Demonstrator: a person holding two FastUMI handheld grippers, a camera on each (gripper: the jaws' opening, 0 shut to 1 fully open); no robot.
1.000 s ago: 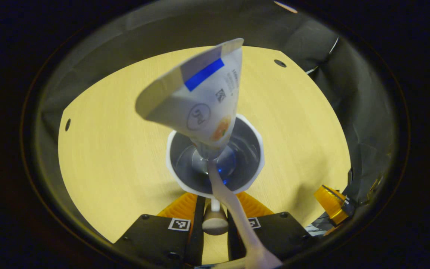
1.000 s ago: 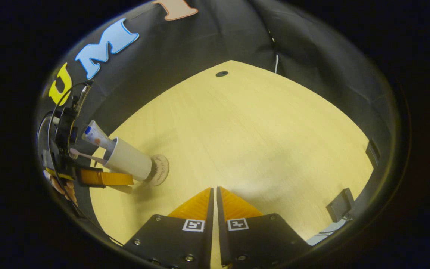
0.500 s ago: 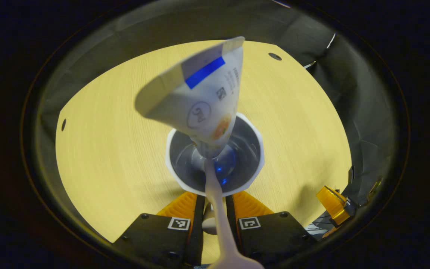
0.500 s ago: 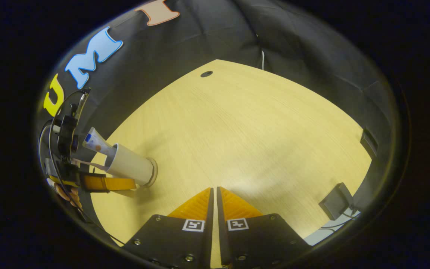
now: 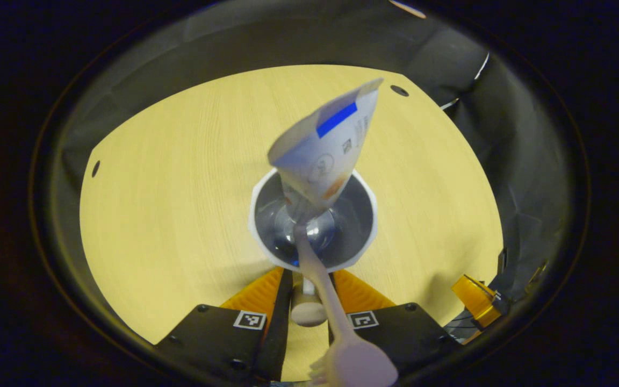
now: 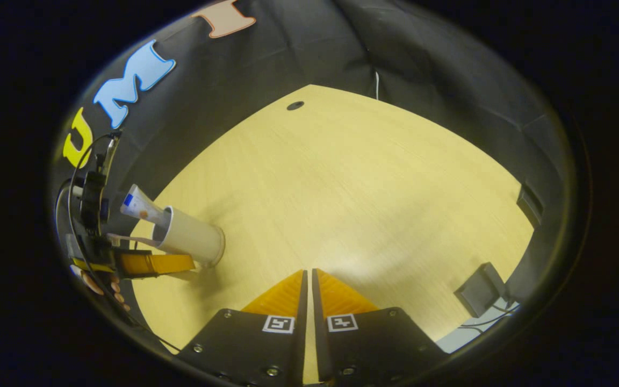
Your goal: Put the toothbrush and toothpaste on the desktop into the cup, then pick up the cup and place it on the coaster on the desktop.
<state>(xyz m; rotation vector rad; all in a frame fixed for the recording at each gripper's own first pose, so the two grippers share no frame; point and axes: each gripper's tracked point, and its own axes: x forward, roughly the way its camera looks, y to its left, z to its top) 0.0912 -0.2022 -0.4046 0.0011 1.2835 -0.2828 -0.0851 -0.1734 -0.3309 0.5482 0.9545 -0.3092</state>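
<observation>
Cup (image 5: 312, 223) sits mid-frame in my left gripper view, upright on the desk (image 5: 170, 204), toothpaste (image 5: 326, 148) and toothbrush (image 5: 324, 290) leaning out of it toward the lens. My left gripper (image 5: 308, 279) has its fingers a little apart just below the rim; whether they press the cup, I can't tell. In my right gripper view, the cup (image 6: 188, 237) stands at left on the coaster (image 6: 219, 252), the left gripper beside it. My right gripper (image 6: 307, 284) hangs over bare desk, fingers together.
</observation>
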